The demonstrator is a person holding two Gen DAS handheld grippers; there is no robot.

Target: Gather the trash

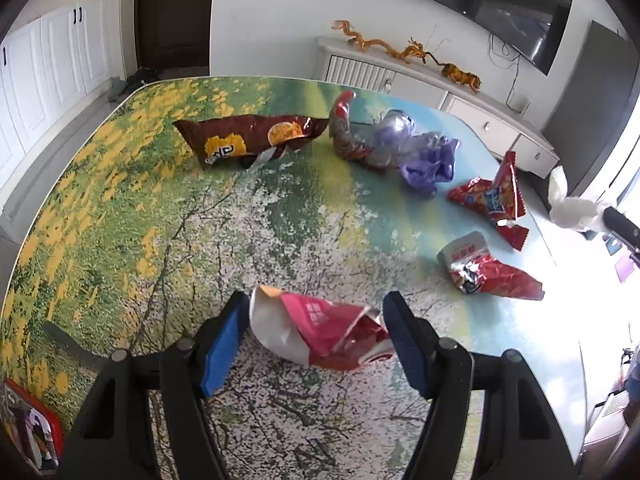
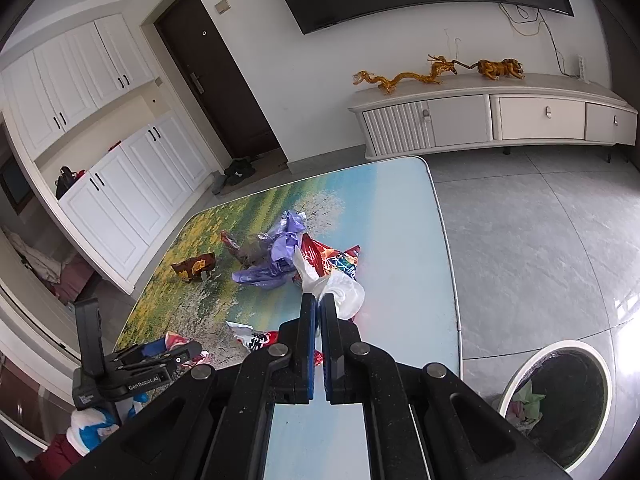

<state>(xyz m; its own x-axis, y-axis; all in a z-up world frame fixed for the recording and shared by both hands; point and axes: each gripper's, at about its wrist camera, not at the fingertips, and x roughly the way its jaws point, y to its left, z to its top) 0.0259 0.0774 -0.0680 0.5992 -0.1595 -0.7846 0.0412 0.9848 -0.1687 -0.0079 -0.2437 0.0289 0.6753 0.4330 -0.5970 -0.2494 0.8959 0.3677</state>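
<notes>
My left gripper [image 1: 314, 320] is open, its blue-padded jaws on either side of a crumpled pink and white wrapper [image 1: 316, 332] lying on the table [image 1: 120, 200]. Further off lie a brown snack bag [image 1: 252, 138], a purple plastic bag [image 1: 424, 156], and red wrappers [image 1: 492, 196] [image 1: 488, 276]. My right gripper [image 2: 319, 300] is shut on crumpled white tissue [image 2: 340, 286], held above the table; it also shows at the right edge of the left wrist view [image 1: 572, 208]. A white-rimmed trash bin [image 2: 560, 404] with a black liner stands on the floor, lower right.
The left gripper shows in the right wrist view [image 2: 160, 360] at the table's near left. A white TV cabinet [image 2: 492, 120] with golden figurines stands by the far wall. A red-edged box [image 1: 32, 428] sits at the table's near left corner. Grey tiled floor [image 2: 520, 240] lies right of the table.
</notes>
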